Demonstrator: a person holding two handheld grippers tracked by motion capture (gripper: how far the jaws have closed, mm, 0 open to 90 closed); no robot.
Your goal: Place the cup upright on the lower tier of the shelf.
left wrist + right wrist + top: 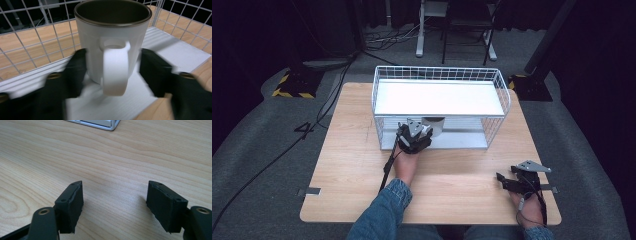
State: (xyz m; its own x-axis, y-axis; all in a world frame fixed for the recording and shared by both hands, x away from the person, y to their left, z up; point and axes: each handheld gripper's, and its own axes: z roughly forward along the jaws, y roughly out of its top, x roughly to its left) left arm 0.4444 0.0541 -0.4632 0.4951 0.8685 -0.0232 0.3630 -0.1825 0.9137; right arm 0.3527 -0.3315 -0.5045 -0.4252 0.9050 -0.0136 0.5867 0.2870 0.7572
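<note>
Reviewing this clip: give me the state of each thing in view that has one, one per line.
White mug: upright and empty on the lower shelf, handle toward the left gripper.
Wire rack: upright on the table, top shelf bare.
Left gripper: open, jaws either side of the mug handle, not pressing on it.
Right gripper: open, nothing between the jaws, low over the wooden table.

Light: bright overhead on the pale wooden counter [352, 165], dark room around.
Glare: white shelf board [439, 97] washed out.
Blur: left hand-held gripper [113, 72] smeared; white ceramic mug [112, 42] sharper.
</note>
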